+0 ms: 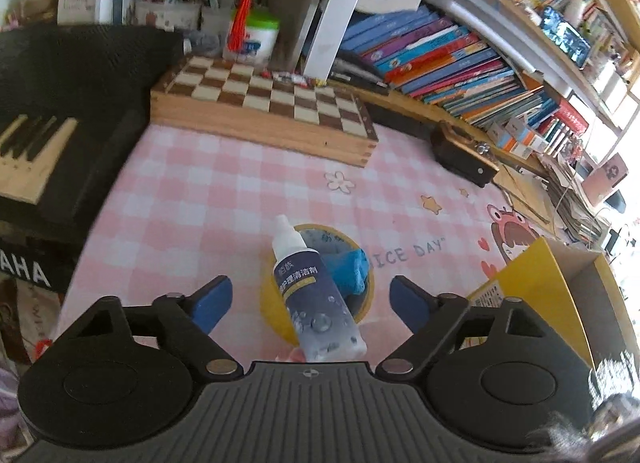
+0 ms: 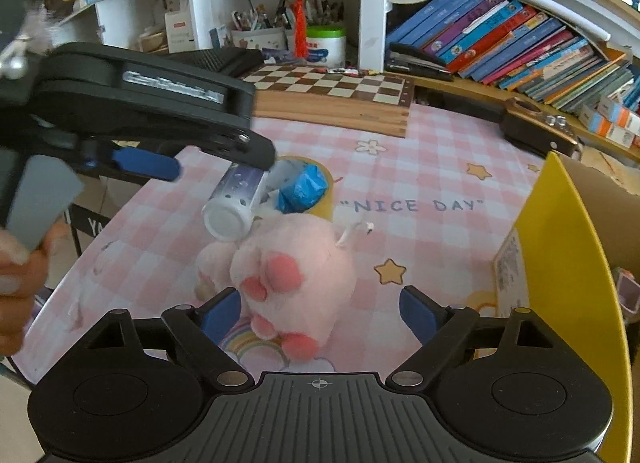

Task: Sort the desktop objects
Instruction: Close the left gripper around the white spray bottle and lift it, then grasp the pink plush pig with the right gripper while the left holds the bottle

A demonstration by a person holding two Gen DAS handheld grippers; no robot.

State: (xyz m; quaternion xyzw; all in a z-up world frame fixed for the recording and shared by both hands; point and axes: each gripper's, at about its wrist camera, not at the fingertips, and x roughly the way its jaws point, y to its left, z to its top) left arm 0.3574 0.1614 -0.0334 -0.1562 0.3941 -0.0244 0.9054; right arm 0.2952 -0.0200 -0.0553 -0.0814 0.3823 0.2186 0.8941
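Observation:
A small dropper bottle (image 1: 316,295) with a white cap and dark blue label leans against a yellow tape roll (image 1: 276,319) that holds a blue cloth (image 1: 348,267). My left gripper (image 1: 310,303) is open, its blue pads either side of the bottle and clear of it. The right wrist view shows that gripper (image 2: 220,159) from the side, above the bottle (image 2: 236,203). A pink plush paw (image 2: 292,275) lies on the pink checked cloth (image 2: 420,247). My right gripper (image 2: 320,313) is open around the paw, the right pad well clear of it.
An open yellow cardboard box (image 2: 568,263) stands at the right edge. A wooden chessboard box (image 1: 264,111) lies at the back, a black keyboard (image 1: 48,135) on the left, and a small dark case (image 1: 464,155) on the right. Shelves of books rise behind. A hand (image 2: 16,283) is at the left.

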